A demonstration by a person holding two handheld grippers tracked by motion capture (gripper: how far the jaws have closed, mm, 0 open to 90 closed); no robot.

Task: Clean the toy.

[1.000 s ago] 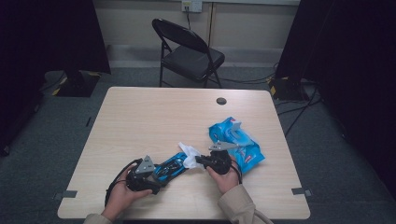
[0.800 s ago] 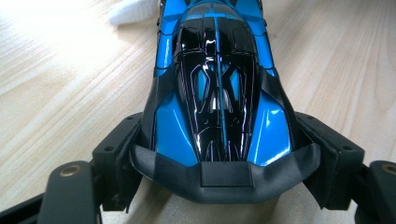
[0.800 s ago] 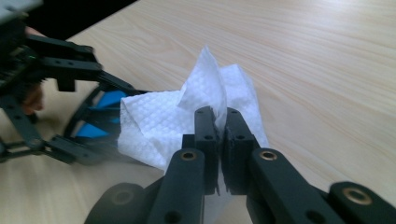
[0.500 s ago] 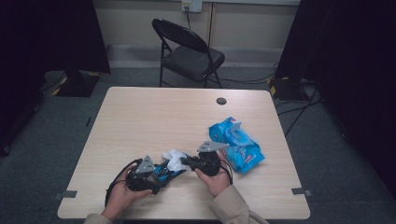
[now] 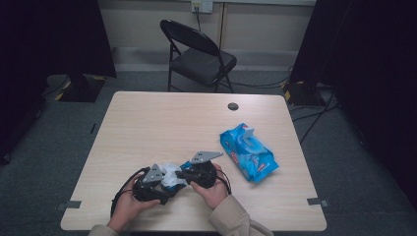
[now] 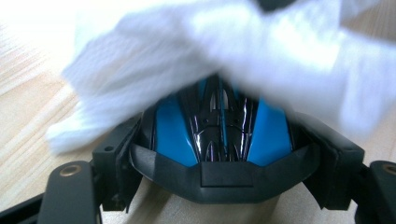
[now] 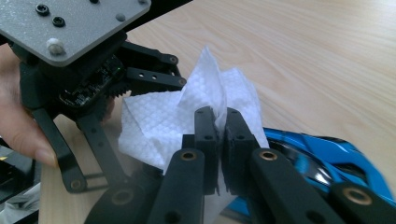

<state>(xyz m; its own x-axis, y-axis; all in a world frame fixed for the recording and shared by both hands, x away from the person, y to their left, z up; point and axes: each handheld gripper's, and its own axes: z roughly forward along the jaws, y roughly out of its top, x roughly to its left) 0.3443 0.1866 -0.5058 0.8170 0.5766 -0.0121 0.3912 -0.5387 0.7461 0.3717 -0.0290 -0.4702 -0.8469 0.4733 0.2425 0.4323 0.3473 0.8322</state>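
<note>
My left gripper point(image 5: 166, 186) holds a blue and black toy car point(image 6: 219, 140) by its sides, near the table's front edge; the jaws stand wide and press on both flanks. A white wipe point(image 7: 154, 121) lies over the car, close to the left gripper's grey plate point(image 7: 70, 23). My right gripper point(image 7: 217, 126) is shut on a fold of that wipe, and the car's blue body point(image 7: 327, 158) shows under it. In the high view the right gripper point(image 5: 181, 174) meets the left one over the wipe point(image 5: 169, 172). The wipe point(image 6: 210, 56) hides the car's far end.
A blue pack of wipes point(image 5: 248, 152) lies to the right of the hands on the wooden table point(image 5: 147, 123). A round cable hole point(image 5: 233, 106) sits near the far edge. A black folding chair point(image 5: 199, 54) stands behind the table.
The right gripper has slid left along the car with the wipe, away from the blue pack and up against the left gripper. The left hand has stayed put.
</note>
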